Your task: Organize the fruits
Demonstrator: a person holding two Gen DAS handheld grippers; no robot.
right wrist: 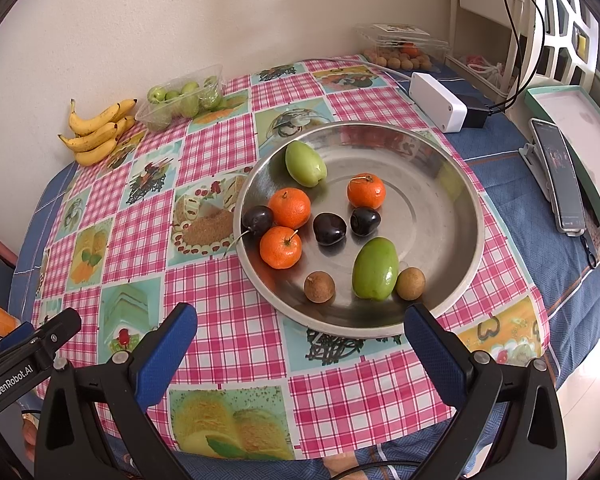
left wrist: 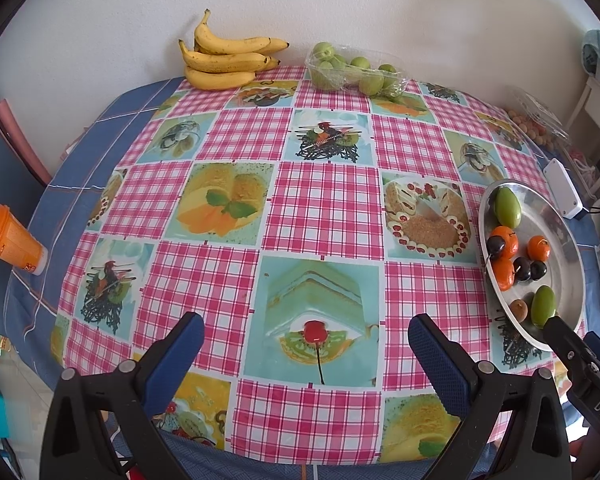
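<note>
A round steel plate [right wrist: 428, 208] on the checked tablecloth holds mixed fruit: three tangerines [right wrist: 289, 207], three dark cherries [right wrist: 329, 228], two green jujubes [right wrist: 375, 269] and two brown longans [right wrist: 319, 287]. My right gripper [right wrist: 300, 344] hovers open just short of the plate's near rim, with nothing between its blue pads. Over the cloth's middle front my left gripper [left wrist: 306, 346] is also open and holds nothing. The same plate [left wrist: 568, 240] lies to its right. Bananas [left wrist: 226, 58] and a clear tub of green fruit [left wrist: 352, 70] sit by the far wall.
An orange-capped cup [left wrist: 12, 240] lies at the table's left edge. A white box [right wrist: 438, 102], a phone on a stand [right wrist: 562, 176], a green-rimmed box lid [right wrist: 572, 120] and a clear tub of longans [right wrist: 404, 50] crowd the right side.
</note>
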